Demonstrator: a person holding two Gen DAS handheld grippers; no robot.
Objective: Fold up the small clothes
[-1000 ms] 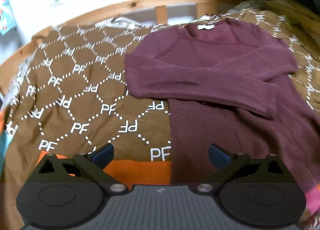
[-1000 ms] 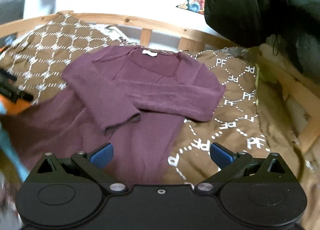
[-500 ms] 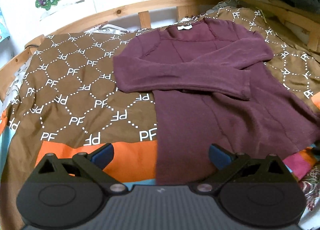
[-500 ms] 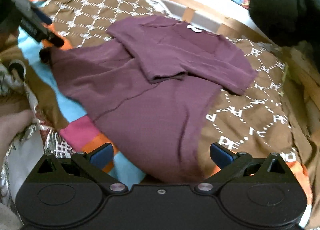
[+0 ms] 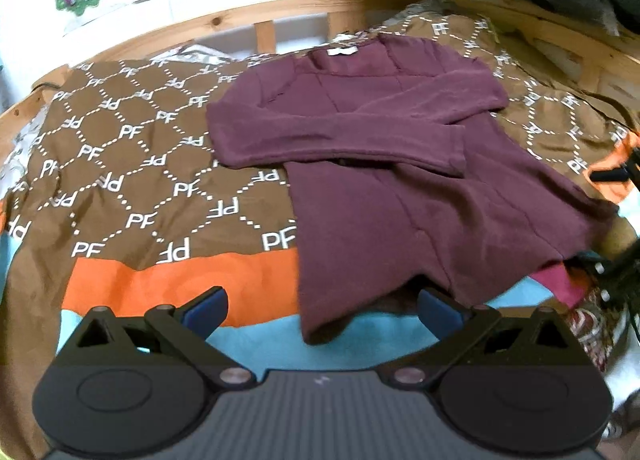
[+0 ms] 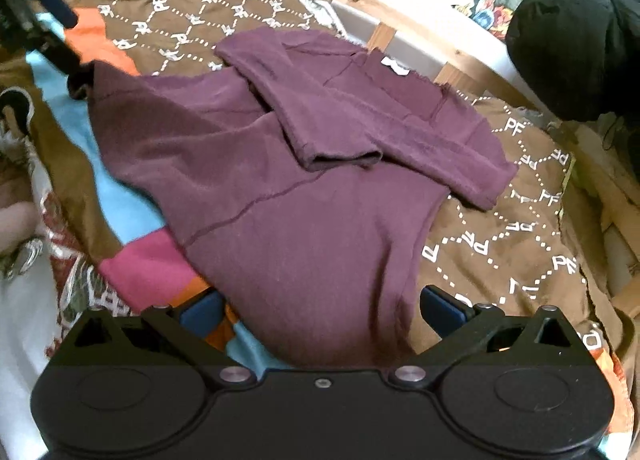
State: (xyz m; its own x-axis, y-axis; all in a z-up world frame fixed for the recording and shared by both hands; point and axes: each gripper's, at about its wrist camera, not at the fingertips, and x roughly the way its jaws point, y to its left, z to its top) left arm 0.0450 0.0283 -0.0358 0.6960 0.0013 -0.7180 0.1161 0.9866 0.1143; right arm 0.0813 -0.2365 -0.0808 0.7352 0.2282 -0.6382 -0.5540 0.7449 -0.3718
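From the left wrist view, the maroon top (image 5: pixel 400 179) lies flat on the patterned blanket (image 5: pixel 132 163) of the bed, both sleeves crossed over the chest, its hem nearest the camera. The left gripper (image 5: pixel 322 306) hangs with jaws apart and nothing between them, the hem's left corner just ahead between the blue fingertips (image 5: pixel 206 306). The step in hand looks like taking the hem to fold the body up toward the collar — best done by pinching both layers right at the corner, lifting only slightly and carrying evenly so the crossed sleeves are not dragged. Compared with a second ago this camera sits farther back: the orange and blue bands of the blanket and the whole hem now show. From the right wrist view, the right gripper (image 6: pixel 322 308) is likewise spread and empty, the hem's right part lying between its fingertips, the left gripper (image 6: pixel 44 27) visible at the far corner. Earlier this camera looked from farther up the garment — the hem was out of sight below it.
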